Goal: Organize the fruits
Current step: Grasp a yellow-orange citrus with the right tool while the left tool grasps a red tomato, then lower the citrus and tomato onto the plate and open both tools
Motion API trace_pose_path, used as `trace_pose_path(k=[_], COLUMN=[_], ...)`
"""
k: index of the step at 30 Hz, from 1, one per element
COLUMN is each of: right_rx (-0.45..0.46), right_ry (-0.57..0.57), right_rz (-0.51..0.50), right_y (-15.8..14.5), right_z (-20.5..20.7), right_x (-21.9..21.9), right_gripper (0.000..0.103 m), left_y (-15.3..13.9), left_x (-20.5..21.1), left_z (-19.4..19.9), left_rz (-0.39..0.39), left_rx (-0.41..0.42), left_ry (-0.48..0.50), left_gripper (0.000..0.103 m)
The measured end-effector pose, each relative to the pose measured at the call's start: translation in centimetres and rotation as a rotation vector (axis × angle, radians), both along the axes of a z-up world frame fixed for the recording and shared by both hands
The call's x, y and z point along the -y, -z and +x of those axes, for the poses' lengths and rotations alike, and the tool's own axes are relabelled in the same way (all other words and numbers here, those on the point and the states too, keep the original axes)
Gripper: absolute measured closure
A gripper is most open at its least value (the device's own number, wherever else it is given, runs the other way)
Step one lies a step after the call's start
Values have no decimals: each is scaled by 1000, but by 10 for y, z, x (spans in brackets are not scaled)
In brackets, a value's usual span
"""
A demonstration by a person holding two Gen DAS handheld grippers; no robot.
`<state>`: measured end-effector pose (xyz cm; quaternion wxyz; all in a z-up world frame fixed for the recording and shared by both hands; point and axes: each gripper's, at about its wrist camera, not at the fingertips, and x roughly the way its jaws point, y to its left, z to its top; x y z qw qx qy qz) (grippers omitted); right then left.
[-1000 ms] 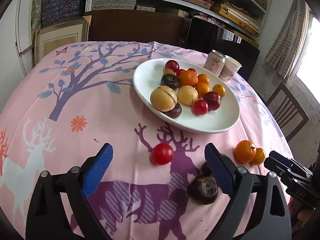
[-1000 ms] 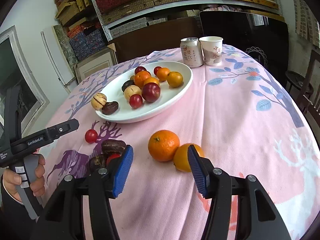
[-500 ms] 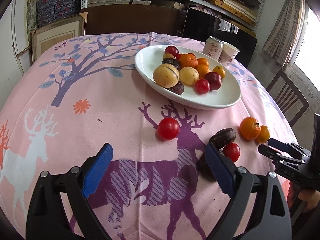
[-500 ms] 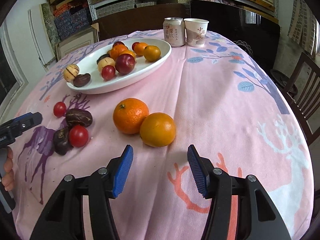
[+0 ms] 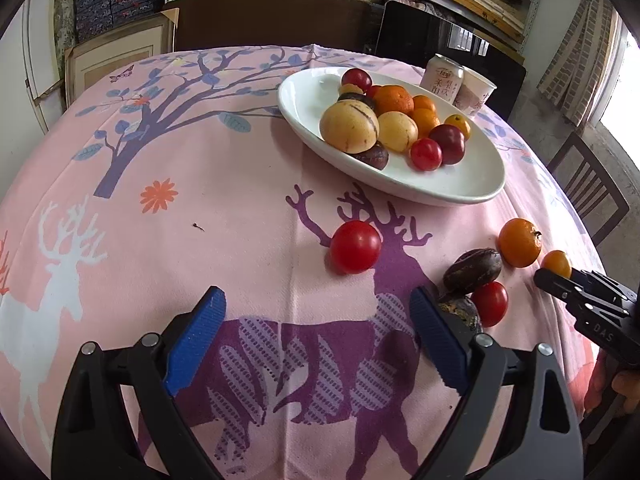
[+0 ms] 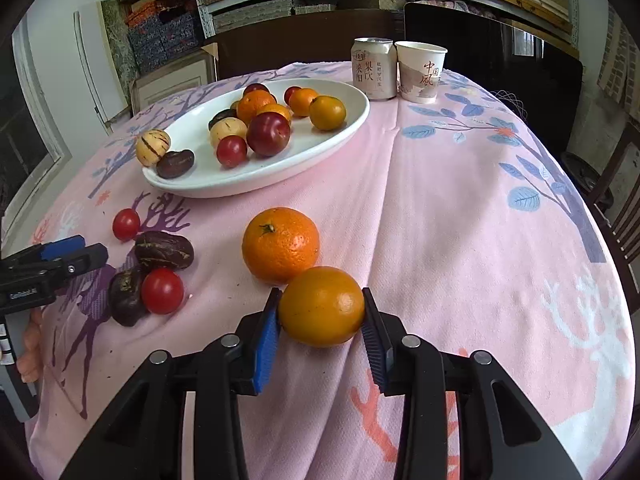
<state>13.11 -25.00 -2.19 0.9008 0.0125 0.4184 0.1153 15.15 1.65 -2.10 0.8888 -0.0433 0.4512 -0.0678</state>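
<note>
Gripping small orange (image 6: 322, 306), right tool (image 6: 320, 320); left tool (image 5: 316, 316) agape.

Small orange (image 6: 322, 306) between jaws; larger orange (image 6: 281, 250) touching behind.

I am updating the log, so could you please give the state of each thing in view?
Right tool: shut on the smooth orange.
Left tool: open, empty.
Plate: holding fruit.
Large orange: loose on the cloth.
Lone tomato: loose on the cloth.
Can: upright.
Paper cup: upright.
</note>
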Motion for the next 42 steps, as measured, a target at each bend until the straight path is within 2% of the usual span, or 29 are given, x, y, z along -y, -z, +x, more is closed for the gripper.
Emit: trace_pose_path(k=[2, 5, 7, 9, 11, 12, 13, 17, 22, 27, 30, 34, 42], right_rx=[7, -5, -3, 2, 3, 5, 7, 26, 109, 195, 213, 208, 138], right_ry=[-10, -30, -39, -40, -44, -45, -48, -54, -74, -98, -111, -109, -89], right_rz=[31, 63, 73, 83, 89, 89, 91, 88, 93, 60, 61, 22, -61], right_y=[-2, 0, 0, -1, -1, -1, -1, -7, -32, -62, -69, -63, -40], right_z=[-6, -12, -14, -15, -16, -16, -16, -20, -23, -7, 13, 39, 87], right_x=[2, 2, 2, 3, 3, 3, 2, -1, -10, -26, -36, -49, -56], right_gripper=[64, 64, 64, 64, 64, 64, 64, 64, 64, 64, 64, 64, 64], left_y=[2, 6, 6, 5, 4, 3, 2, -9, -47, -74, -71, -57, -35], left_x=[2, 8, 13, 17, 21, 22, 24, 29, 44, 66, 78, 87, 81], left_z=[4, 12, 16, 21, 25, 26, 26, 19, 14, 33, 54, 73, 100], left_rz=[5, 27, 51, 60, 69, 53, 33, 38, 23, 5, -2, 22, 21], left_rx=[-2, -9, 5, 11, 22, 23, 13, 16, 105, 166, 145, 113, 58], left_ry=[-1, 8, 5, 10, 24, 43, 59, 72, 130, 159, 149, 131, 71], left_gripper=[14, 27, 30, 38, 60, 77, 77, 77, 77, 77, 77, 77, 76])
